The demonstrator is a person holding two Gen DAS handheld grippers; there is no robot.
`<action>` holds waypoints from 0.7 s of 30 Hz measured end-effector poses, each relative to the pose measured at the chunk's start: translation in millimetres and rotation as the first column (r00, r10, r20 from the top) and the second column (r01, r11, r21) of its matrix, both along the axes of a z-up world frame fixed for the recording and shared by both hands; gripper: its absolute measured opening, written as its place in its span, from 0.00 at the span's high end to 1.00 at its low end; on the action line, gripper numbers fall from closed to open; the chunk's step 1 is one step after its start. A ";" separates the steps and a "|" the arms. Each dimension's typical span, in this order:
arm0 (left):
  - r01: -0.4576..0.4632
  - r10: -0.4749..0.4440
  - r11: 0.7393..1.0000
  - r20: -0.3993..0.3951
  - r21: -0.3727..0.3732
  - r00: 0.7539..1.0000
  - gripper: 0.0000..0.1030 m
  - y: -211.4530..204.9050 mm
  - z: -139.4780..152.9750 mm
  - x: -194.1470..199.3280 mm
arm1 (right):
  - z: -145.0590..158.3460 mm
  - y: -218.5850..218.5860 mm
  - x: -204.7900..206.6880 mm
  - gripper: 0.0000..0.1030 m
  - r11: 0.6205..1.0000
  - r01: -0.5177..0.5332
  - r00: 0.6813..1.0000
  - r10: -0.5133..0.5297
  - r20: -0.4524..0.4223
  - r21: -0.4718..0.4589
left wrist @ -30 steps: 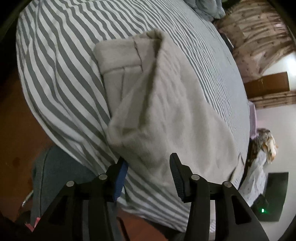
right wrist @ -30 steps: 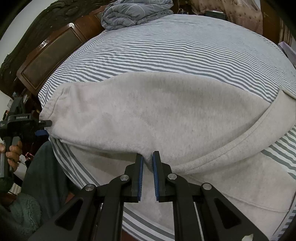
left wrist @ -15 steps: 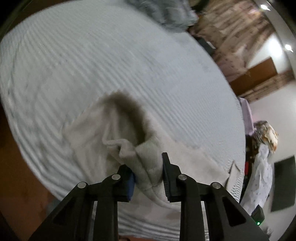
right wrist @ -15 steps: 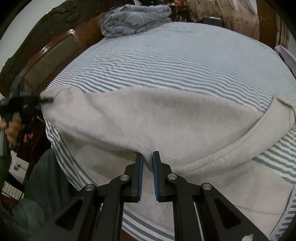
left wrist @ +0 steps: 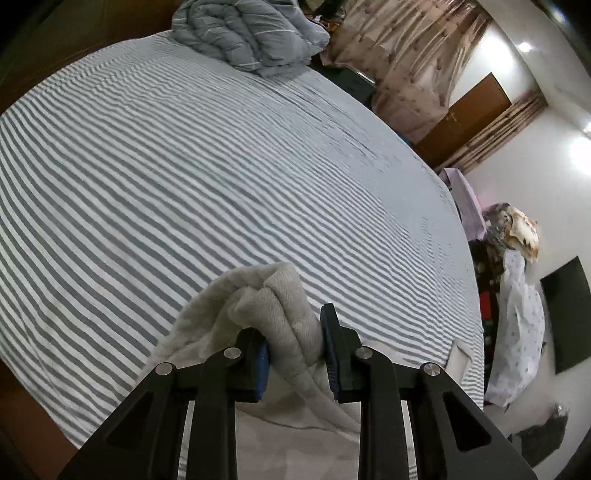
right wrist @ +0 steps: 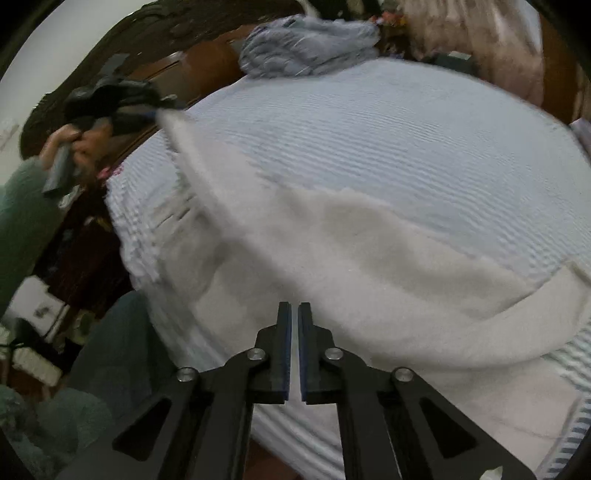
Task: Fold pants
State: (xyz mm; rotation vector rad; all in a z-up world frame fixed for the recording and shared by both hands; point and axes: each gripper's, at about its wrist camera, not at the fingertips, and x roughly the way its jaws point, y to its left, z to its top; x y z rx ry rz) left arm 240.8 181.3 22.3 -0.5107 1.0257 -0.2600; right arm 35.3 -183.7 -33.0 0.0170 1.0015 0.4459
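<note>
Light grey sweatpants [right wrist: 369,266] lie across a grey-and-white striped bed [left wrist: 221,166]. My left gripper [left wrist: 293,325] is shut on a bunched end of the pants [left wrist: 258,291] and holds it above the sheet. In the right wrist view that left gripper [right wrist: 147,107] is at the upper left, a hand [right wrist: 85,144] around its grip, with the cloth stretched down from it. My right gripper [right wrist: 294,306] is shut over the near part of the pants, and I see no cloth between its pads. That view is blurred.
A folded grey quilt [left wrist: 251,33] sits at the far end of the bed, by a dark wooden headboard [right wrist: 110,44]. A sleeve [right wrist: 18,221] and the person's legs [right wrist: 110,350] are at the left. Curtains and a door [left wrist: 469,110] stand beyond the bed.
My left gripper closed on the pants' end and lifted it up off the bed, pulling the cloth taut. My right gripper rose a little and its jaws closed fully.
</note>
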 end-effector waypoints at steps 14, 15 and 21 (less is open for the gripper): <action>-0.011 0.010 1.000 -0.080 -0.014 0.997 0.75 41.3 -90.2 -60.2 | -47.1 -21.6 8.6 0.78 0.976 0.194 0.971 -0.176 -0.163 0.098; -0.016 0.014 1.000 -0.081 -0.019 0.997 0.75 42.8 -93.8 -64.3 | -48.8 -30.3 4.5 0.73 0.968 0.229 0.962 -0.209 -0.176 0.101; -0.030 0.027 0.999 -0.085 -0.038 0.996 0.75 46.9 -98.7 -73.1 | -79.8 -85.5 -1.9 0.65 0.868 0.471 0.855 -0.405 -0.323 0.158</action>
